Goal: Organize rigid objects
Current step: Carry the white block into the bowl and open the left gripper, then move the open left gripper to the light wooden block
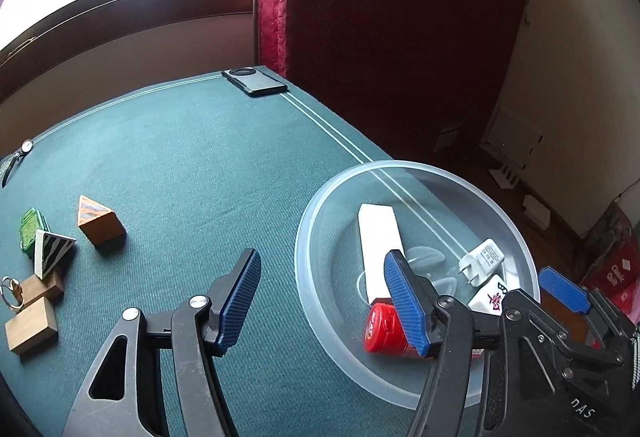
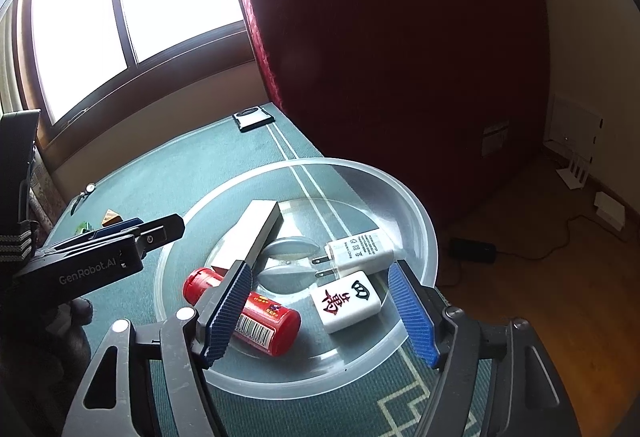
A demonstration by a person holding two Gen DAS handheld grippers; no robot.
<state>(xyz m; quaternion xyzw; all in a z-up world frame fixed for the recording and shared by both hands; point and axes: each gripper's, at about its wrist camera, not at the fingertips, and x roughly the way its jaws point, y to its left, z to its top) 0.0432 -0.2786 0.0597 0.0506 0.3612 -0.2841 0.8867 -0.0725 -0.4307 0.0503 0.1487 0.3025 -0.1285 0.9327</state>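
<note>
The green table cloth (image 1: 192, 173) spreads out ahead of both grippers. The clear round bowl (image 2: 420, 225) sits just ahead of the right gripper (image 2: 320, 309), whose blue-padded jaws stand wide apart and empty above its near rim. Inside, a long white block (image 2: 256, 233) lies beyond the right gripper's left finger, a red bottle (image 2: 272, 321) lies on its side just beside that finger, and a white charger plug (image 2: 360, 249) and a mahjong tile (image 2: 346, 301) rest between the fingers, further in. The left gripper (image 1: 324, 301) is also spread wide, holding nothing, with the bowl at its right finger. To its left lie wooden blocks (image 1: 32, 325), an orange prism (image 1: 100, 221) and a striped prism (image 1: 50, 249).
</note>
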